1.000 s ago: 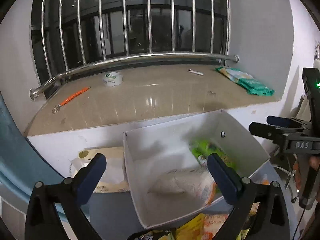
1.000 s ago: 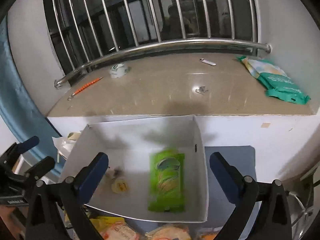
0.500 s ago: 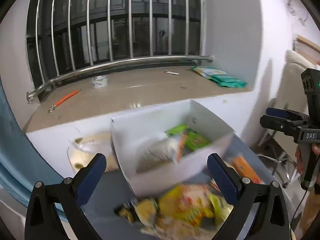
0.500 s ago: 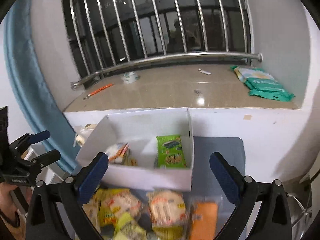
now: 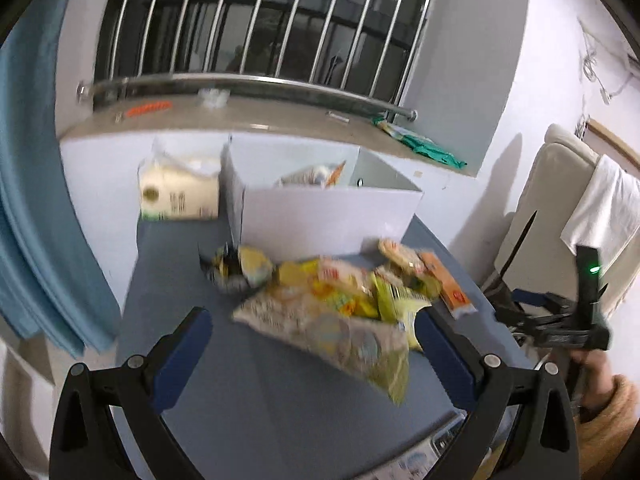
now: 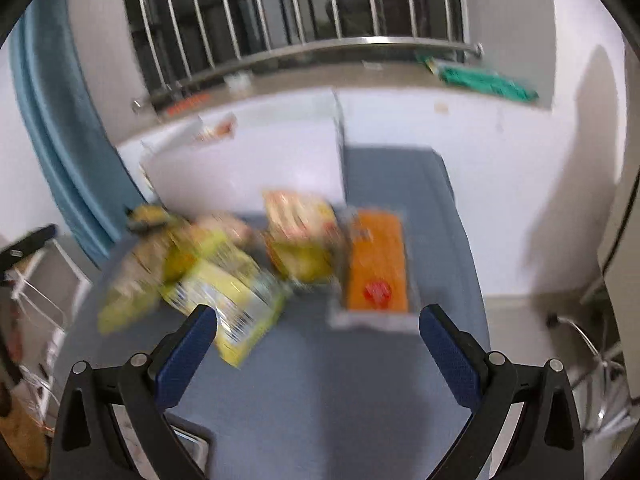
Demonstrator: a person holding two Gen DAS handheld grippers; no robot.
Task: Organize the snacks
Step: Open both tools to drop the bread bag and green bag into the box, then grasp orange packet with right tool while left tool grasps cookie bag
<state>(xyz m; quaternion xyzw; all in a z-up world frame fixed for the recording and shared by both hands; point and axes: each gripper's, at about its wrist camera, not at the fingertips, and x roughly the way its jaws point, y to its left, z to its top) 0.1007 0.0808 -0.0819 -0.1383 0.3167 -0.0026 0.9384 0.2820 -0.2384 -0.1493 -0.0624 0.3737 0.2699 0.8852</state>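
— What's in front of the left gripper (image 5: 312, 336)?

— A heap of snack packets (image 5: 340, 300) on the blue-grey counter (image 5: 192, 264), blurred, mostly yellow. A long pale bag (image 5: 332, 336) lies nearest, between the fingers but not touching them as far as I can tell. An orange packet (image 5: 448, 288) sits at the heap's right edge. Behind stands the white box (image 5: 328, 220), one packet showing above its rim. Left of the box is a tissue pack (image 5: 180, 192); far back, a window ledge (image 5: 280, 124) with a green pack (image 5: 424, 146).

— And the fingers?

— Spread wide, holding nothing. The right gripper's body shows at the far right edge, cut off.

— Now the right gripper (image 6: 318, 334)'s camera?

— Heavier blur. Same snack packets (image 6: 224, 256) sprawl to the left and centre, a yellow-green bag (image 6: 232, 308) reaching near the left finger; I can't tell whether it touches. The orange packet (image 6: 376, 268) lies straight ahead, between the fingers and apart from them. The white box (image 6: 256, 168) stands beyond the heap, its contents mostly hidden.

— Gripping anything?

— No, fingers wide apart, empty.
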